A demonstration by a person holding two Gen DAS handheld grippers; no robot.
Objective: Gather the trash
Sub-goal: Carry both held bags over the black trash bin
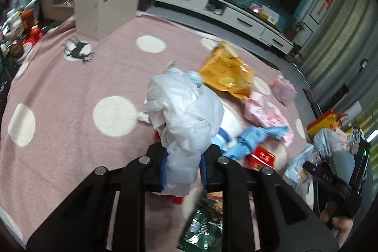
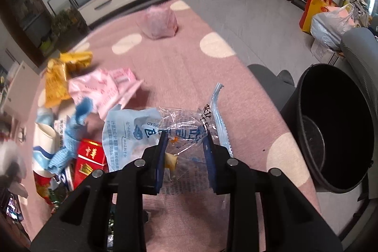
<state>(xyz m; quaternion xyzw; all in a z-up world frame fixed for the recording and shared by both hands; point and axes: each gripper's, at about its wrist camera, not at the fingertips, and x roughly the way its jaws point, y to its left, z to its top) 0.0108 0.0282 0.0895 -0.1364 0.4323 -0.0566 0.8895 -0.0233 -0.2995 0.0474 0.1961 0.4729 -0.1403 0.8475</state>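
Both tongs are clamped on litter: the left gripper point(image 1: 182, 167) pinches a crumpled white plastic bag point(image 1: 186, 115), its jaws narrow on the bunched film, and the right gripper point(image 2: 185, 157) grips a clear bread wrapper point(image 2: 165, 131) printed in pale blue, with a yellowish crumb of something inside near the left pad. Judging by how things lie, the job looks barely under way. The black bin point(image 2: 335, 126) stands just right of the wrapper at the edge of the pink spotted rug point(image 2: 179, 58); its inside looks dark and nearly bare, though the bottom is hard to see. Neither piece is over the bin yet. Left of the wrapper the heap remains on the rug: an orange snack packet point(image 2: 55, 84), pink wrappers point(image 2: 104, 89), a blue cloth-like scrap point(image 2: 70, 131), a red box point(image 2: 91, 155) and a white paper cup point(image 2: 43, 141) with blue stripes. Farther from the bin, beyond the wrapper, a pink bag point(image 2: 160, 23) sits alone on the rug. As for writing, the wrapper shows the word BREAD upside down beside Chinese characters too small to read; the red box bears gold characters, also unreadable here; the orange packet's print is blurred.
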